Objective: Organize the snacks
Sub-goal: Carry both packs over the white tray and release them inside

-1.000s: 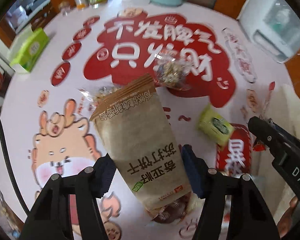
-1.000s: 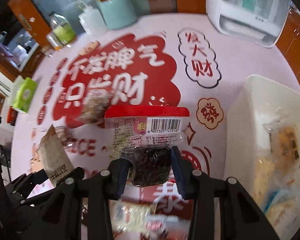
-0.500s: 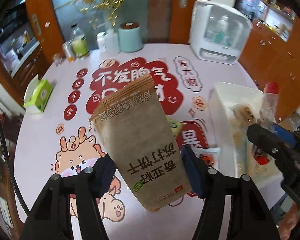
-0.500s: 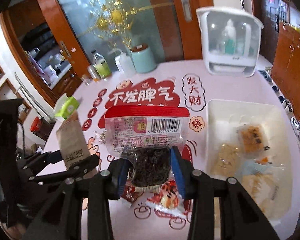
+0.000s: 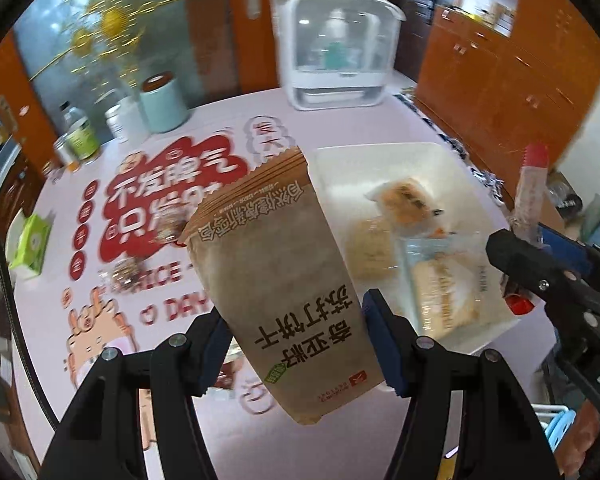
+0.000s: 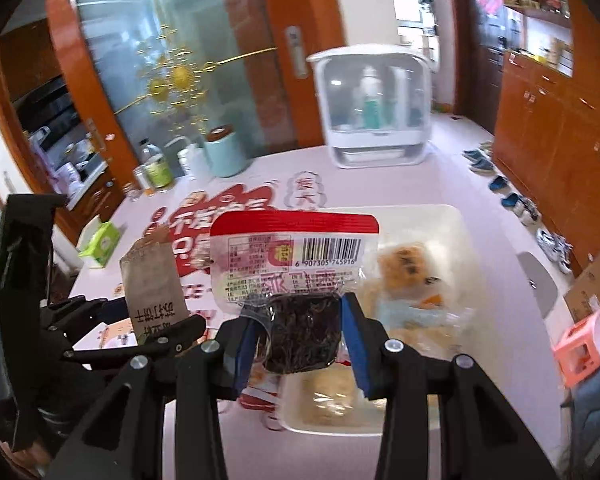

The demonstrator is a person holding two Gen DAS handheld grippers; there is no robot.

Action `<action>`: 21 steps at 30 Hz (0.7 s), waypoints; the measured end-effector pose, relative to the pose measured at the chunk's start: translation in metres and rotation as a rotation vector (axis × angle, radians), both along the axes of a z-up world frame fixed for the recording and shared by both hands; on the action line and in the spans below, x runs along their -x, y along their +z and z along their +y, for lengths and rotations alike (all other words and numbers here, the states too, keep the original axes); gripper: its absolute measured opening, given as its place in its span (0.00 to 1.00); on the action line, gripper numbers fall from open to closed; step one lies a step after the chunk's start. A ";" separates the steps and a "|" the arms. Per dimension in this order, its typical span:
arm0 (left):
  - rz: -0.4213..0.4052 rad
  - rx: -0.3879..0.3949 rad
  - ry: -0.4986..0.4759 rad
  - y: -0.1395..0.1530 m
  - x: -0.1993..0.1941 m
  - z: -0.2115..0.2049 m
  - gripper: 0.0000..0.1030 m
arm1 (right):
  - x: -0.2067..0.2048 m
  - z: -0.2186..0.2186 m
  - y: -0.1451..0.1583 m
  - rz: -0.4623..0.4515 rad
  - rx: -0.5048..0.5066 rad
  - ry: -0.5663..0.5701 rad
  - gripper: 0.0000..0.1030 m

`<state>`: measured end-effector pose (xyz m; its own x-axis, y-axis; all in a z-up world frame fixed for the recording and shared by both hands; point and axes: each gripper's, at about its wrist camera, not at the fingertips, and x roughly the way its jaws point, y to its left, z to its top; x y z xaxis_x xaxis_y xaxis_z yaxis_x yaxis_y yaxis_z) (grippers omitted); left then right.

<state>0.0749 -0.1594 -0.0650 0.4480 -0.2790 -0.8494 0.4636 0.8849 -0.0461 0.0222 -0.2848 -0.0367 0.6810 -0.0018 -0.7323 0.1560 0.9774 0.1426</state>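
Observation:
My left gripper (image 5: 296, 340) is shut on a brown paper cracker bag (image 5: 284, 280), held high over the table. My right gripper (image 6: 300, 340) is shut on a clear packet with a red top and dark dried snack (image 6: 296, 276). The white bin (image 5: 384, 152) lies below and to the right of the brown bag, with several wrapped snacks (image 5: 408, 200) inside. In the right wrist view the bin (image 6: 452, 216) sits just beyond the packet, and the left gripper (image 6: 156, 332) with its brown bag (image 6: 152, 280) shows at the left. The right gripper (image 5: 540, 256) shows at the right edge of the left wrist view.
The table (image 5: 228, 432) wears a pink cloth with red lettering. Loose snack packets (image 5: 128, 276) lie on it. At the back stand a white appliance (image 5: 336, 48), a teal canister (image 5: 164, 104), bottles (image 5: 76, 136) and a green tissue box (image 5: 30, 244). Wooden cabinets (image 6: 560, 128) line the right.
Both grippers have risen from close over the table and swung right, each keeping its packet. The white bin has come into full view below them.

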 end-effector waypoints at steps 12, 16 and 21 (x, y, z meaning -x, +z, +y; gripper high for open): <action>-0.050 -0.002 -0.057 0.016 -0.012 -0.101 0.61 | 0.005 -0.101 0.006 0.000 0.039 -0.105 0.40; -0.078 -0.024 -0.046 0.021 -0.027 -0.122 0.61 | -0.009 -0.121 0.012 -0.020 0.036 -0.107 0.40; -0.084 -0.050 -0.020 0.019 -0.046 -0.134 0.60 | -0.033 -0.134 0.010 -0.024 0.027 -0.087 0.40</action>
